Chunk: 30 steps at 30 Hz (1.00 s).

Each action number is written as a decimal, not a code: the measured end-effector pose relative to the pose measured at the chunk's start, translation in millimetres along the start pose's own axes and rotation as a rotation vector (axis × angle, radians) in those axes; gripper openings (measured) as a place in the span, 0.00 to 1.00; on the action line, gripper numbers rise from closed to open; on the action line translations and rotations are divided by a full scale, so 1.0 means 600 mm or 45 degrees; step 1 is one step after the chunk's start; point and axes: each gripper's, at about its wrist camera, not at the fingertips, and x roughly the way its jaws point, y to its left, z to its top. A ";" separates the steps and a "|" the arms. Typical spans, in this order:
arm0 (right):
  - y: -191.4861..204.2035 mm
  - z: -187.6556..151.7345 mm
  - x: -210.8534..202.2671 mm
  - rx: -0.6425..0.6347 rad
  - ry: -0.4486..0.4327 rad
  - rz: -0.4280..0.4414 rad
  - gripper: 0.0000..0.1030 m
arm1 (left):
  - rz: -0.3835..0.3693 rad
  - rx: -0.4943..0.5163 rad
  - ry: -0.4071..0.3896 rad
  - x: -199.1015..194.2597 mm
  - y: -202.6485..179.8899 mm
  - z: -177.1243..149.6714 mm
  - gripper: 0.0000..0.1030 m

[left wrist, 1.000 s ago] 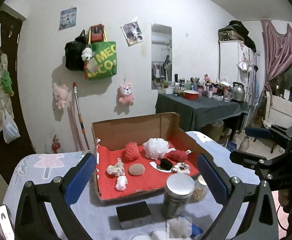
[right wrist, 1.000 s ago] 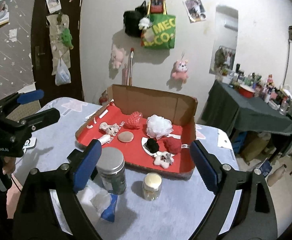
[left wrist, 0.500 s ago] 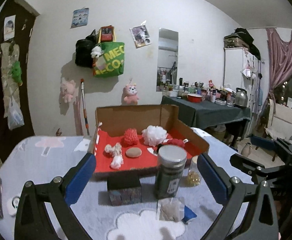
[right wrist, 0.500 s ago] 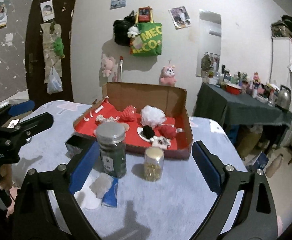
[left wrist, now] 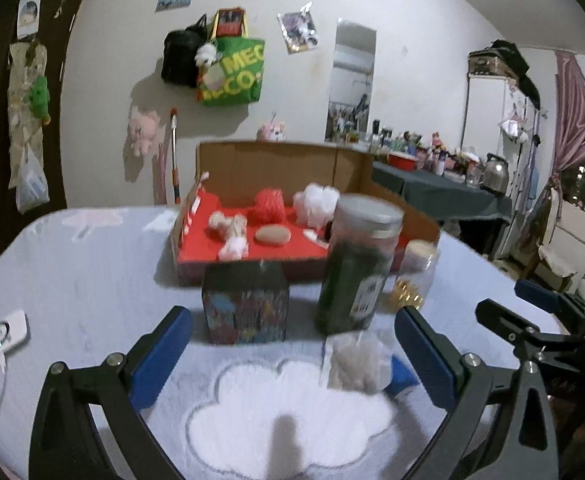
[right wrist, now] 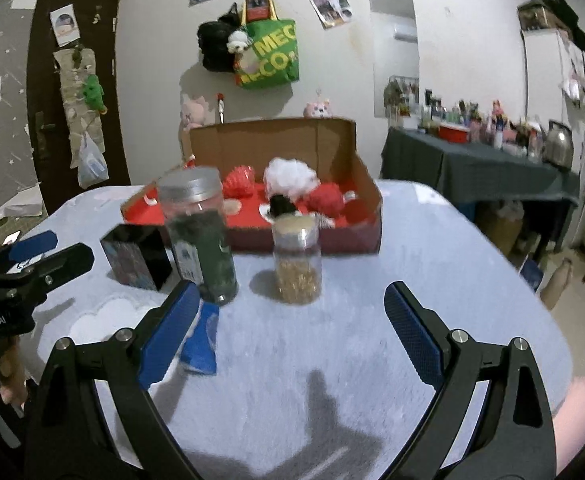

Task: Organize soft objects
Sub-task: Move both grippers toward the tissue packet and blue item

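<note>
Lying on the red lining of a cardboard box (right wrist: 356, 184), a fluffy white pouf (right wrist: 288, 176) and knobbly red balls (left wrist: 270, 206) were seen. Both grippers (left wrist: 292, 344) (right wrist: 292, 320) were held empty, fingers spread wide, above the fuzzy-clothed counter (right wrist: 432, 248).

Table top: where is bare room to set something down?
Free: the cloth right of the small jar, and the stretch left of the dark box, before the white device. Crowded: the jars, the packets and the cardboard tray.
</note>
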 end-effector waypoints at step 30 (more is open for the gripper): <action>0.058 -0.046 0.110 -0.124 0.324 0.192 0.92 | 0.030 -0.043 0.327 0.070 0.057 -0.052 1.00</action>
